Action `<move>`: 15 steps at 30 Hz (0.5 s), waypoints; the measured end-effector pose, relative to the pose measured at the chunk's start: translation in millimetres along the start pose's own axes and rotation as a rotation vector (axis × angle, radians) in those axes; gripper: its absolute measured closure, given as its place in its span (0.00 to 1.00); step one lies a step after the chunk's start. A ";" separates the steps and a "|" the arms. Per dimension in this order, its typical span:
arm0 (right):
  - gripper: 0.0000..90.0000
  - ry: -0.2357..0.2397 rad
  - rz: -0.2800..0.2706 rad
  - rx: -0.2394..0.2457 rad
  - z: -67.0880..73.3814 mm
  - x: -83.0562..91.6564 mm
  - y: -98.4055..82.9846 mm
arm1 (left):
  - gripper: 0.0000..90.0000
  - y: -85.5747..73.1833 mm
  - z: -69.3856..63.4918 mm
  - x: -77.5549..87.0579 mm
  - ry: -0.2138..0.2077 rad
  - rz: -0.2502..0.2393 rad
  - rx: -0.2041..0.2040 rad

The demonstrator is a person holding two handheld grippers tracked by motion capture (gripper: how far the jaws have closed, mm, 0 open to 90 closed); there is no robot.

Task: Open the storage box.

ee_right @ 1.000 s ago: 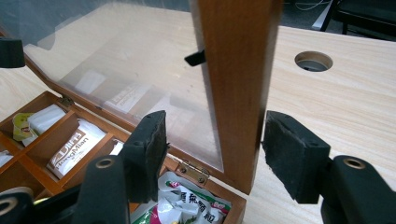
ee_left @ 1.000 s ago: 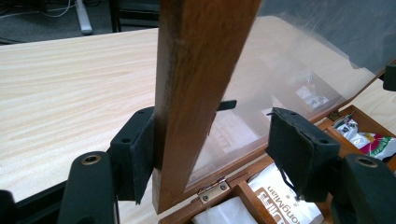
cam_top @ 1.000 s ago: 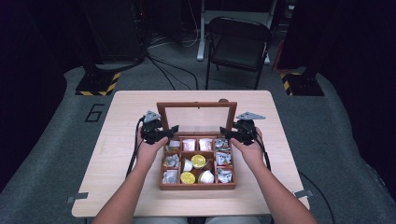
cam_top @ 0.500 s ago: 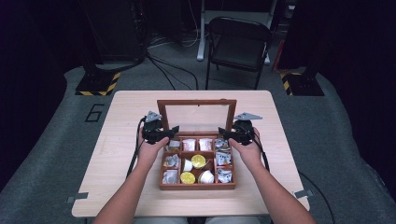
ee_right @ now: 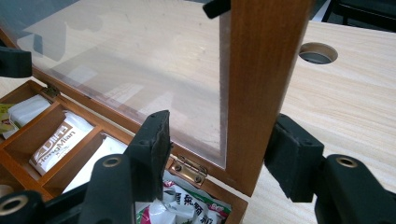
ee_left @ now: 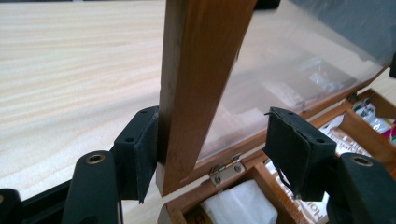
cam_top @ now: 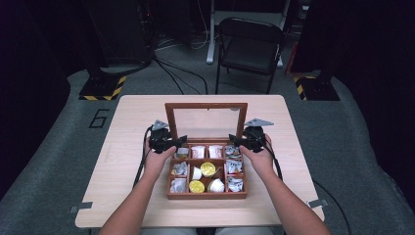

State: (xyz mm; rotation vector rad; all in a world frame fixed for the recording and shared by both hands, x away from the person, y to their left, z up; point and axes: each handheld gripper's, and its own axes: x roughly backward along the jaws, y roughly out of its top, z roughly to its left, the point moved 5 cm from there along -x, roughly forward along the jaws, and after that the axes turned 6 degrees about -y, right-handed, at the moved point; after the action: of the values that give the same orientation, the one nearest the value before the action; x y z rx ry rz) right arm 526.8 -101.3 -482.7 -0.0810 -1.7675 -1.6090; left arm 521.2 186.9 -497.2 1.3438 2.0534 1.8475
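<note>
Fingers [ee_left: 140, 154] of both grippers, closing, straddle the upright lid's [cam_top: 205, 105] vertical side rails, not yet clamped.

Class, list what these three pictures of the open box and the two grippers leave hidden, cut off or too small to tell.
- Packet label, right gripper view: partly cut by the compartment wall.
- Box contents, high view: too small to identify.
- Left gripper: one pad touches the lid frame, the other stands off; grip unclear.
- Right gripper: pads near the frame, contact not settled.
- Lid top, both gripper views: cut off by the edge.
</note>
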 end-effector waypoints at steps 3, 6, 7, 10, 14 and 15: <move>0.48 -0.006 0.002 0.005 0.2 -0.3 -1.2 | 0.42 0.4 -0.4 -0.3 0.005 -0.002 -0.007; 0.48 -0.011 -0.009 0.002 0.8 -1.1 -3.2 | 0.43 -0.1 -0.2 -0.7 0.013 -0.001 -0.007; 0.48 -0.011 -0.009 0.002 0.8 -1.1 -3.2 | 0.43 -0.1 -0.4 -0.8 0.015 -0.002 -0.008; 0.49 -0.009 -0.014 -0.003 -0.3 -2.0 -5.6 | 0.44 0.0 0.0 -0.6 0.017 0.000 -0.015; 0.50 -0.008 -0.008 0.001 -1.8 -2.7 -6.7 | 0.44 0.1 -0.6 -1.1 0.026 0.000 -0.017; 0.50 -0.009 -0.007 -0.001 -1.9 -3.0 -6.8 | 0.45 0.0 -0.8 -1.5 0.031 -0.002 -0.019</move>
State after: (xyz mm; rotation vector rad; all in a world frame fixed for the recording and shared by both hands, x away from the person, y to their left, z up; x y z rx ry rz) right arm 526.5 -103.2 -490.1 -0.0821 -1.7758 -1.6169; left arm 521.7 185.4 -497.8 1.3168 2.0453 1.8944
